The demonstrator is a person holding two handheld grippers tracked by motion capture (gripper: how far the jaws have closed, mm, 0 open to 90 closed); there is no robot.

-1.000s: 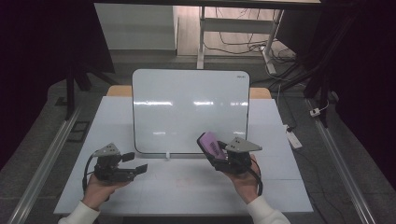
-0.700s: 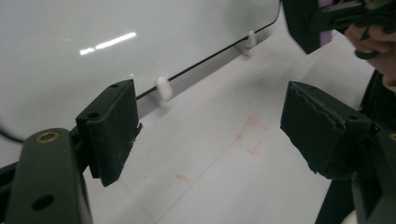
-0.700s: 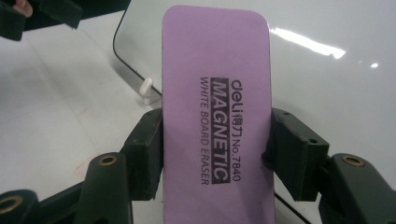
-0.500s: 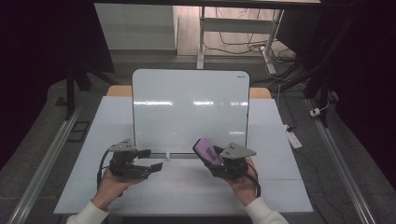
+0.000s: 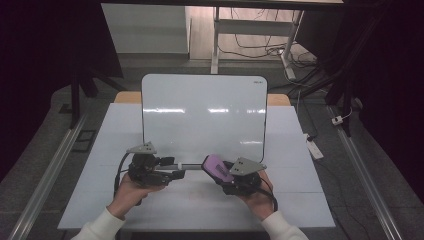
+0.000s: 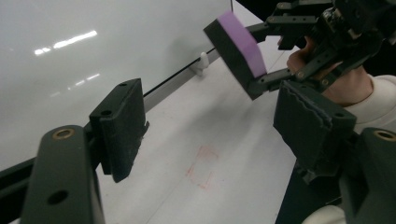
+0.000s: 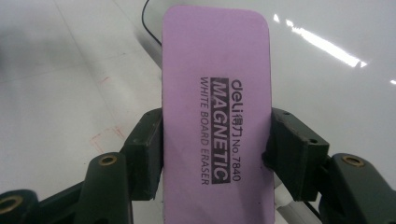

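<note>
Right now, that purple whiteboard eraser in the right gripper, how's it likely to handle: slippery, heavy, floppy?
The eraser looks like a stiff block, so it probably won't flop. The right gripper clamps its long sides squarely, so slipping seems unlikely. Its print reads magnetic, so it may snap onto the whiteboard.

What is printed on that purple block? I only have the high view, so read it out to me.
Observer: In the right gripper view the eraser reads "deli MAGNETIC WHITE BOARD ERASER No. 7840".
Operator: Confirm the grip on it.
Observer: The right gripper has a pad pressed against each long edge.
Operator: Now check the other gripper.
Observer: The left gripper is open. Its jaws have just been closing, with nothing between them.
</note>
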